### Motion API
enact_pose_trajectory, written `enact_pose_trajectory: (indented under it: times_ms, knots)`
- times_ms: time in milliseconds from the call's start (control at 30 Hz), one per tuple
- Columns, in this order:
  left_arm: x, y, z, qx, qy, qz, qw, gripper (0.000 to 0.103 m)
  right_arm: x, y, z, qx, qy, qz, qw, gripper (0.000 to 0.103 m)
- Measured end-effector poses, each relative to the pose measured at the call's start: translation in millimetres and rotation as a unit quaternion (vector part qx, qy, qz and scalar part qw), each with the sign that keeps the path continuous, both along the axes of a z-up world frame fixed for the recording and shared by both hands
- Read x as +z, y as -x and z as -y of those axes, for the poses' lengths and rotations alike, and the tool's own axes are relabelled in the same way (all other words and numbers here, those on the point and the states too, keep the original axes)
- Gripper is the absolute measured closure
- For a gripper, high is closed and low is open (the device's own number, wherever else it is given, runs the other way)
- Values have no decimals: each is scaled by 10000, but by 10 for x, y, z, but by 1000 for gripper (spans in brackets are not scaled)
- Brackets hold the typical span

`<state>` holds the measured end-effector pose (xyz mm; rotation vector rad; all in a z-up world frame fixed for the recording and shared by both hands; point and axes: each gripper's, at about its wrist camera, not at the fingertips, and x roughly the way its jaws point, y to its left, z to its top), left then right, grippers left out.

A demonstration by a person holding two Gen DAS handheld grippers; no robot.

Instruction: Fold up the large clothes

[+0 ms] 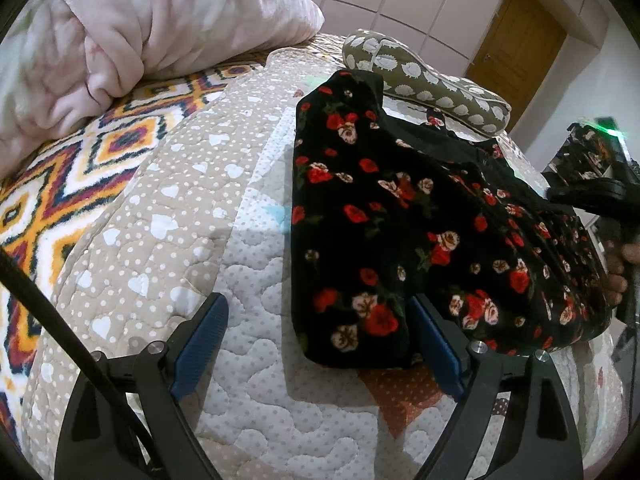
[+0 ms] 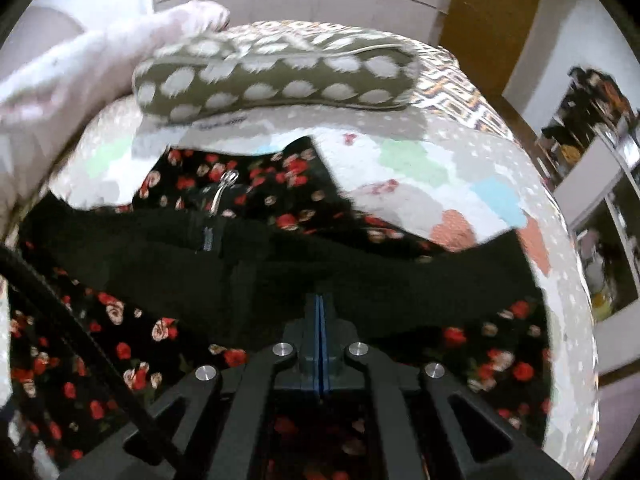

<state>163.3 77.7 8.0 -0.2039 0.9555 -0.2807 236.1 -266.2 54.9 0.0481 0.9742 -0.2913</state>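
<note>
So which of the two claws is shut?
The right gripper: its blue pads are pressed together, seemingly pinching the black floral dress. The left gripper gapes wide open.

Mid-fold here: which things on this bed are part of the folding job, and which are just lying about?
In the job:
floral garment
left gripper, open beside it
right gripper, shut on its black band

Lying about:
spotted cushion
pink comforter
zigzag blanket
quilted bedspread

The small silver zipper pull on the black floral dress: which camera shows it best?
The right wrist view. There the small silver zipper pull hangs plainly on the black floral dress, above the shut right gripper. In the left wrist view the dress shows, but I cannot find the pull.
</note>
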Motion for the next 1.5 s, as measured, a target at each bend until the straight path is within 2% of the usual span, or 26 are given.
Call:
enact_pose_trajectory:
  times_ms: [67, 133, 267, 333, 367, 467, 567, 667, 800, 900, 1100, 1233, 1500]
  knots:
    - [-4, -3, 0, 0, -13, 2, 10000, 13, 123, 169, 118, -83, -72, 127, 9999, 93]
    - [-4, 3, -2, 3, -31, 11, 10000, 13, 229, 402, 271, -213, -140, 278, 9993, 74]
    - [-28, 2, -10, 22, -109, 33, 9999, 10, 325, 1016, 715, -609, -285, 448, 9967, 68]
    - [-38, 5, -2, 25, -119, 45, 9999, 10, 281, 1258, 900, -776, -432, 485, 9949, 54]
    - [-40, 3, -14, 27, -107, 57, 9999, 10, 242, 1431, 1006, -898, -529, 510, 9932, 53]
    - [-22, 10, 0, 26, -100, 55, 9999, 10, 101, 1855, 1244, -1096, -815, 589, 9889, 53]
    - [91, 67, 46, 140, -402, 55, 9991, 10, 2, 2102, 1302, -1052, -974, 607, 9878, 53]
    - [335, 224, 176, 26, -761, 247, 9968, 10, -78, 2239, 1283, -924, -1015, 632, 9885, 53]
    - [685, 427, 508, -305, -1266, 676, 9892, 10, -87, 2311, 1245, -776, -1169, 847, 9865, 53]
    - [786, 487, 803, -572, -1519, 838, 9832, 10, -79, 2335, 1152, -616, -1296, 968, 9849, 53]
    - [734, 501, 1380, -994, -1800, 946, 9741, 10, -44, 2381, 900, -235, -1035, 1013, 9892, 53]
    - [569, 433, 1674, -1178, -1926, 820, 9707, 10, 4, 2432, 855, -90, -868, 1088, 9902, 53]
    - [287, 330, 1833, -1238, -2079, 515, 9689, 10, 106, 2236, 787, 114, -885, 1216, 9886, 53]
